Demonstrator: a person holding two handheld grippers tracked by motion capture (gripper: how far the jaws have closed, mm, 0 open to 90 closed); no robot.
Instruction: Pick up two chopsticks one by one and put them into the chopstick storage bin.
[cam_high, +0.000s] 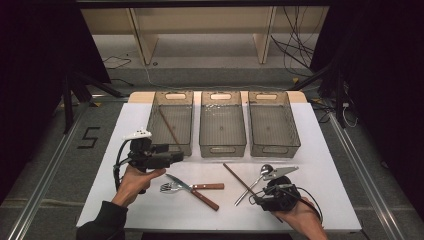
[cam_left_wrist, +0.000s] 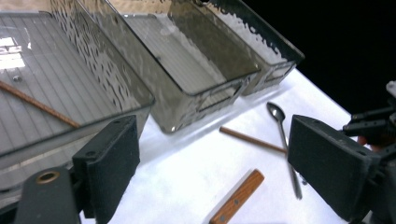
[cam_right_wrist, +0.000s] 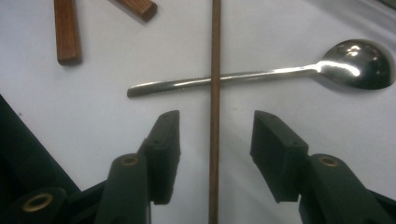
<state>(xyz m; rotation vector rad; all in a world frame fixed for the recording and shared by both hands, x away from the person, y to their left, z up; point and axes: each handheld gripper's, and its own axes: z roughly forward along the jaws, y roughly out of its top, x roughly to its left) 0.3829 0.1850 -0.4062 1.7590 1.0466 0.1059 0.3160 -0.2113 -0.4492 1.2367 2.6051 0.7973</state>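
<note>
A brown chopstick (cam_right_wrist: 215, 56) lies on the white table (cam_high: 150, 200), crossing over a metal spoon (cam_right_wrist: 280, 72). My right gripper (cam_right_wrist: 215, 135) is low over the table and open, one jaw on each side of the chopstick with a gap to both pads. In the high view this chopstick (cam_high: 240, 180) and the spoon (cam_high: 255, 182) lie just ahead of the right gripper (cam_high: 256, 197). My left gripper (cam_high: 177, 156) hovers open and empty by the front of the left bin (cam_high: 155, 120), which holds another chopstick (cam_high: 170, 129). The left gripper (cam_left_wrist: 217, 154) has nothing between its pads.
Three smoky clear bins stand in a row at the back; the middle bin (cam_high: 201, 125) and right bin (cam_high: 295, 130) hold nothing. A knife (cam_high: 202, 197) and a fork (cam_high: 172, 187), both wooden-handled, lie crossed between my hands. The table's front edge is close to both hands.
</note>
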